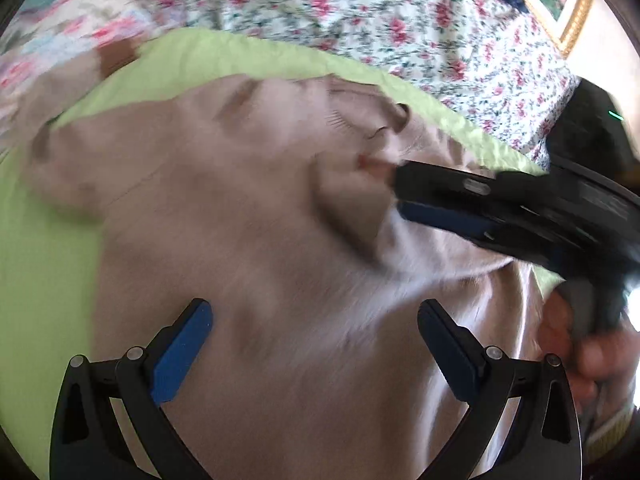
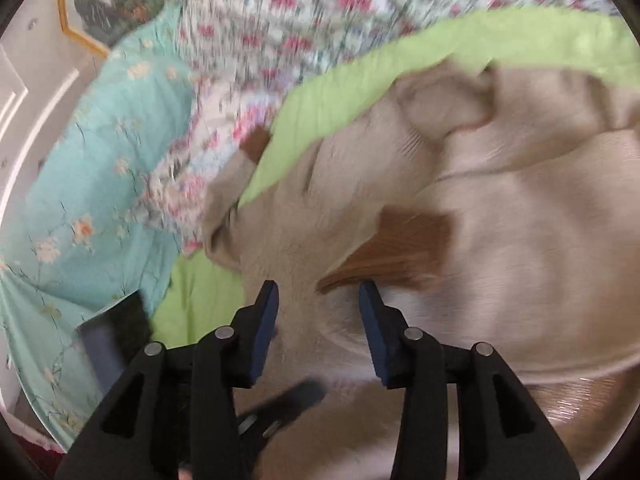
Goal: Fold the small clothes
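Note:
A small beige garment lies rumpled on a light green cloth. One brown cuff lies folded onto its middle. Another brown cuff hangs off the green cloth's far edge. My left gripper stands wide open just above the garment's near part, with nothing between its pads. My right gripper is partly open over the garment. Its fingertips sit by the folded cuff and a raised crease, and the pads do not press on the cloth. Both views are blurred.
A floral bedspread lies beyond the green cloth. A turquoise flowered sheet covers the left. A gold-framed picture hangs on the wall behind. A hand holds the right gripper's handle.

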